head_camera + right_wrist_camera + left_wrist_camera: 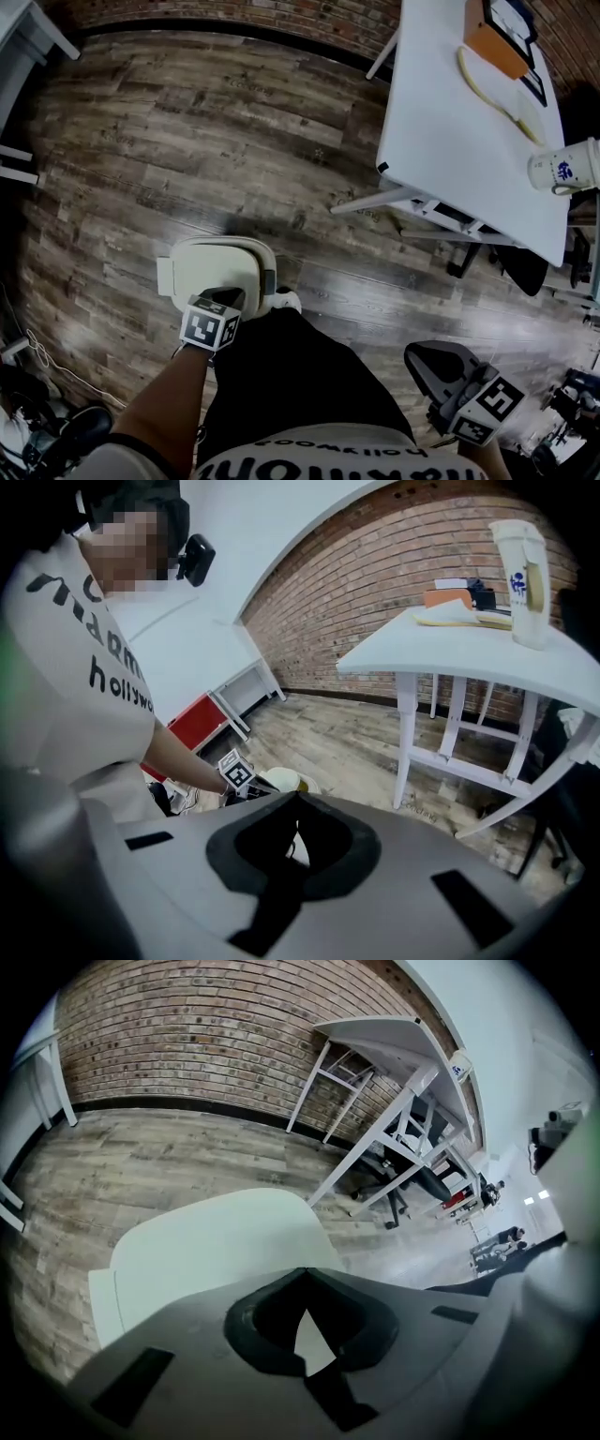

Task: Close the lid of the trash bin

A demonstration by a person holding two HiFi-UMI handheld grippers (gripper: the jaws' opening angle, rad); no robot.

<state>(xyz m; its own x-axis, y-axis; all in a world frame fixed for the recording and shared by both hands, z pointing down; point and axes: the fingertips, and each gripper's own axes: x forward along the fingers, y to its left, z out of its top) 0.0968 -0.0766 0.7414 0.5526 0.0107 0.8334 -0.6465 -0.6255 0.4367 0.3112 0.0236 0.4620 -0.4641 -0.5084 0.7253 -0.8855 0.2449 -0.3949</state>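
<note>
The white trash bin [214,267] stands on the wood floor just in front of the person's legs. Seen from above, its lid [211,1246] lies flat over the bin, with a small tab at its left side. My left gripper [228,297] rests on the near edge of the lid, jaws shut with nothing between them; in the left gripper view the tips [302,1271] meet right over the lid. My right gripper [419,354] hangs at the lower right, away from the bin, jaws shut and empty. The right gripper view shows the bin [279,780] beyond the left marker cube [236,772].
A white table [450,122] stands at the upper right with a white cup [565,169], an orange box [495,42] and a pale strap. Its legs [380,200] reach toward the bin. A brick wall runs along the back. Cables and gear lie at the lower left.
</note>
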